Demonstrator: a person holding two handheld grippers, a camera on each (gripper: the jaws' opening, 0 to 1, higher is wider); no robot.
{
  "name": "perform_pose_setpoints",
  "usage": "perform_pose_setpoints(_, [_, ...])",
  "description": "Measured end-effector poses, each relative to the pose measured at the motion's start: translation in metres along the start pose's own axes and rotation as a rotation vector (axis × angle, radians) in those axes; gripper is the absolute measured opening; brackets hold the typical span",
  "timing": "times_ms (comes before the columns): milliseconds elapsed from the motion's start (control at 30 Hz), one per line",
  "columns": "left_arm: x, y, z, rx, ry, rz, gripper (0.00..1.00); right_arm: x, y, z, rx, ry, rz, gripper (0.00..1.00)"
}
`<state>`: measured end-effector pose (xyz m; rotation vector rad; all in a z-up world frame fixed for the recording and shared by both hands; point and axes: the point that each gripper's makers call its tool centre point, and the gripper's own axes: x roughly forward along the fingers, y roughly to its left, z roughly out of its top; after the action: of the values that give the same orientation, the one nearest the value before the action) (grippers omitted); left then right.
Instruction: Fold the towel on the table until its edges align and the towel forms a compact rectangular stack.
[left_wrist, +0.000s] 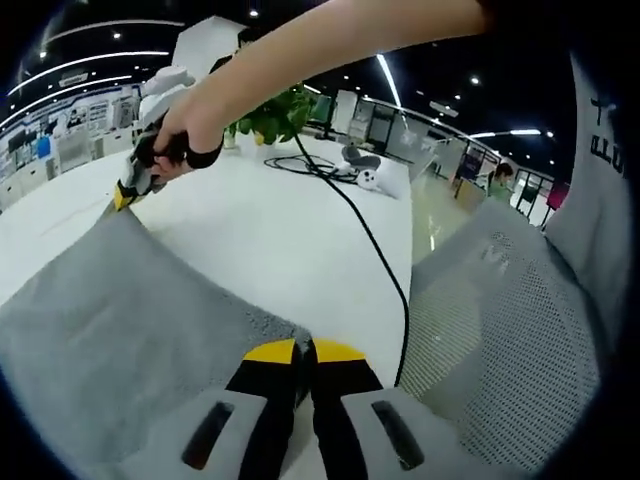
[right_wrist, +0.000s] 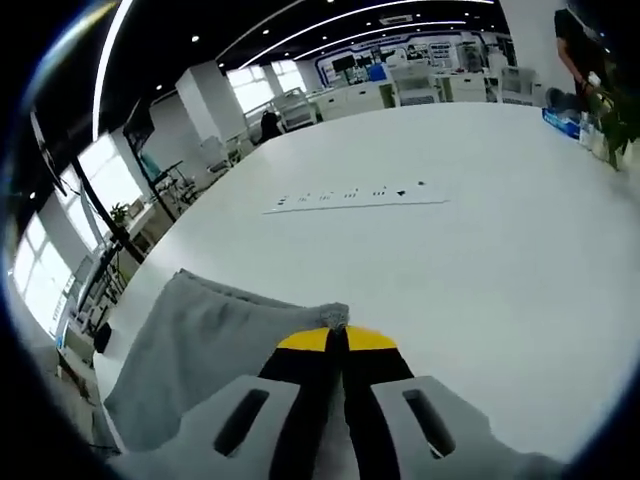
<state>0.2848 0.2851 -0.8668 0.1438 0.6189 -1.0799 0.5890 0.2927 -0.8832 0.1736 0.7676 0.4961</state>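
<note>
The grey towel (left_wrist: 120, 320) is stretched above the white table (left_wrist: 260, 240) between both grippers. My left gripper (left_wrist: 305, 352) is shut, its yellow tips pinching the towel's near edge. In the left gripper view the right gripper (left_wrist: 135, 185), held in a person's hand, grips the far corner of the towel at upper left. In the right gripper view the right gripper (right_wrist: 337, 340) is shut on a corner of the towel (right_wrist: 200, 350), whose cloth hangs away to the lower left over the table (right_wrist: 480, 250).
A black cable (left_wrist: 365, 235) runs across the table toward a plant (left_wrist: 275, 115) and a white device (left_wrist: 370, 178). A grey mesh chair (left_wrist: 500, 330) stands at the right. A long white strip (right_wrist: 355, 200) lies mid-table; blue items (right_wrist: 560, 120) sit far right.
</note>
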Motion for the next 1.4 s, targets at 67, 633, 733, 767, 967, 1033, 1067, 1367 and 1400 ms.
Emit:
perform_pose_setpoints(67, [0.004, -0.004, 0.008, 0.0, -0.013, -0.007, 0.04, -0.006, -0.003, 0.002, 0.0, -0.003, -0.003, 0.01])
perform_pose_setpoints(633, [-0.004, -0.017, 0.041, -0.017, -0.112, 0.018, 0.04, -0.036, -0.016, 0.025, 0.028, -0.048, -0.02, 0.01])
perform_pose_setpoints(733, [-0.015, -0.01, 0.044, -0.026, -0.134, 0.047, 0.04, -0.035, -0.01, 0.03, 0.022, -0.053, -0.011, 0.01])
perform_pose_setpoints(767, [-0.017, -0.009, 0.045, -0.031, -0.14, 0.055, 0.04, -0.034, -0.008, 0.032, 0.021, -0.055, -0.006, 0.01])
perform_pose_setpoints(967, [-0.038, -0.002, 0.048, -0.056, -0.175, 0.1, 0.04, -0.037, 0.007, 0.043, 0.029, -0.075, 0.018, 0.01])
perform_pose_setpoints(1033, [-0.046, 0.001, 0.049, -0.064, -0.187, 0.116, 0.04, -0.038, 0.013, 0.047, 0.035, -0.082, 0.029, 0.01])
perform_pose_setpoints(1067, [-0.05, 0.002, 0.049, -0.066, -0.192, 0.123, 0.04, -0.039, 0.016, 0.049, 0.039, -0.085, 0.033, 0.01])
perform_pose_setpoints(1367, [-0.087, 0.019, 0.043, -0.15, -0.244, 0.219, 0.04, -0.04, 0.044, 0.061, 0.036, -0.103, 0.068, 0.01])
perform_pose_setpoints(1400, [-0.091, 0.021, 0.041, -0.158, -0.249, 0.227, 0.04, -0.039, 0.049, 0.062, 0.029, -0.104, 0.071, 0.01])
